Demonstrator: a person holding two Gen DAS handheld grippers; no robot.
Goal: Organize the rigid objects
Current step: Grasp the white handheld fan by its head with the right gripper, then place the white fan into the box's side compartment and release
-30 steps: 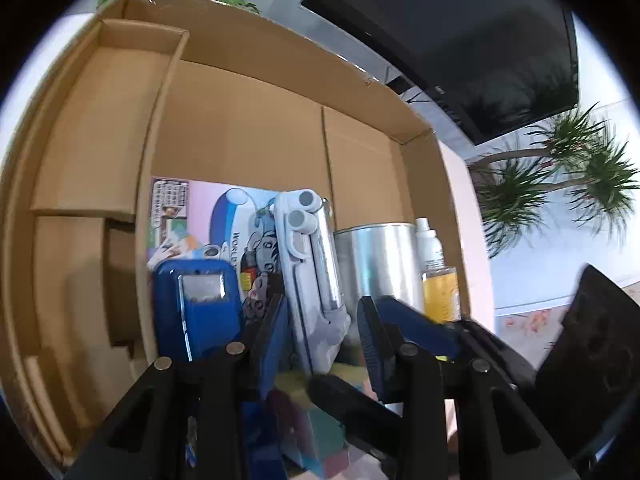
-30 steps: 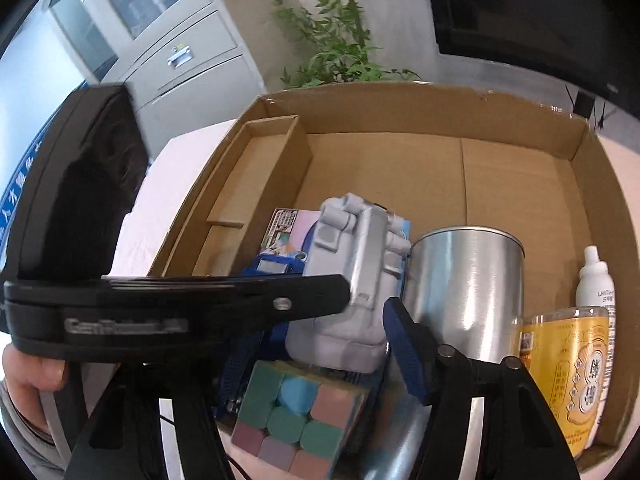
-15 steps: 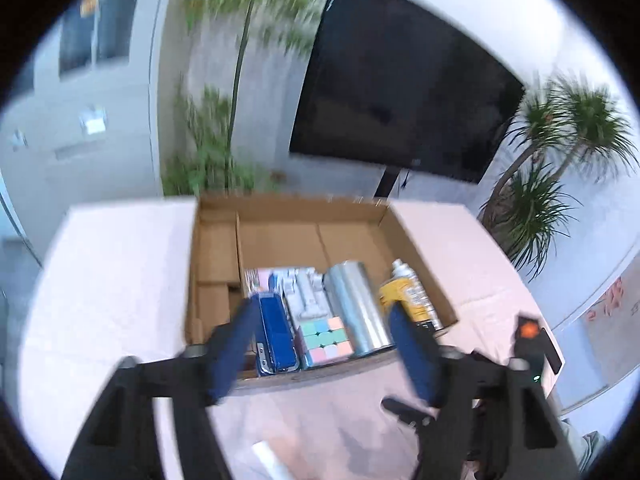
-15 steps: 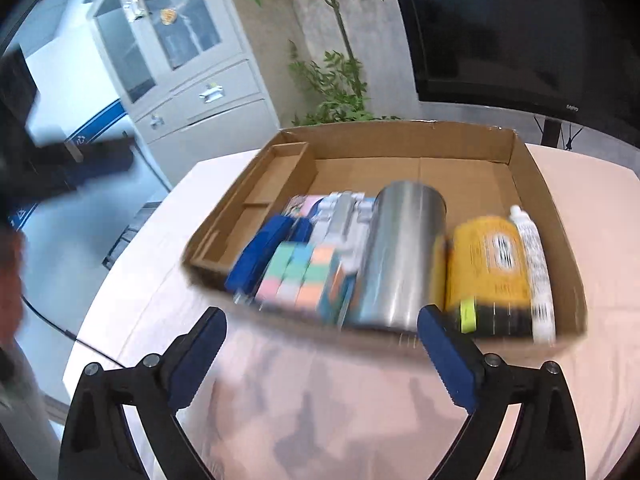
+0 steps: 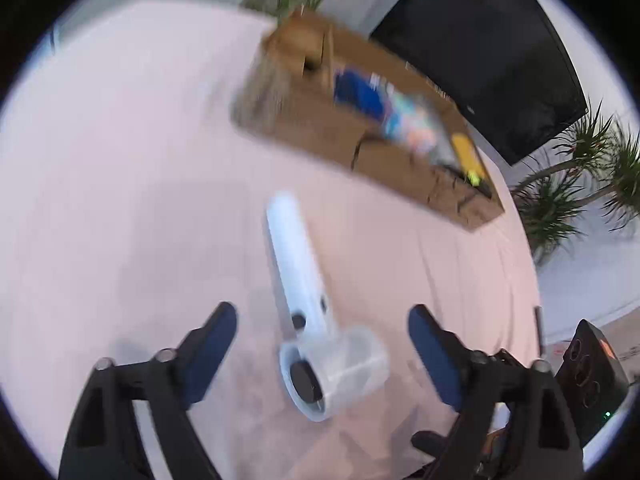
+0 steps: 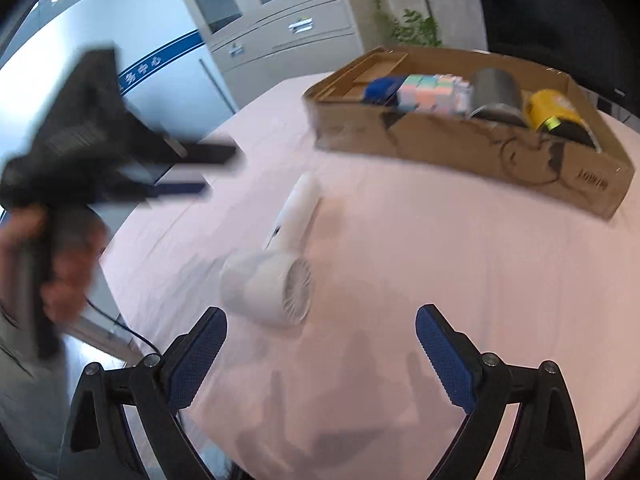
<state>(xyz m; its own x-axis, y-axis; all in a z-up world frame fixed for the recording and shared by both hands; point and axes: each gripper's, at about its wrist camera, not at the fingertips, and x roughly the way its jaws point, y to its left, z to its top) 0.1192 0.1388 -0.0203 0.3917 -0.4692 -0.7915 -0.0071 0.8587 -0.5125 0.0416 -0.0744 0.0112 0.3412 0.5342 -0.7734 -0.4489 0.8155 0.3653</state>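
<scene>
A white hair dryer (image 5: pixel 308 308) lies on the pink table, its head near me and its handle pointing away toward the box. My left gripper (image 5: pixel 322 340) is open and empty, its fingers on either side of the dryer's head. The dryer also shows in the right wrist view (image 6: pixel 280 256). My right gripper (image 6: pixel 320 340) is open and empty, just short of the dryer's head. A cardboard box (image 6: pixel 460 140) at the far side holds a blue item, a pastel cube, a metal can (image 6: pixel 496 92) and a yellow can (image 6: pixel 554 110).
The left hand-held gripper (image 6: pixel 80 148) shows blurred at the left of the right wrist view. A black TV (image 5: pixel 492 48) and plants stand behind the box. Grey cabinets (image 6: pixel 280 28) stand at the back. The pink tablecloth (image 6: pixel 400 260) is bare around the dryer.
Both grippers have pulled back out of the box and opened wide. They now hover over the table near the white hair dryer, with the box far off.
</scene>
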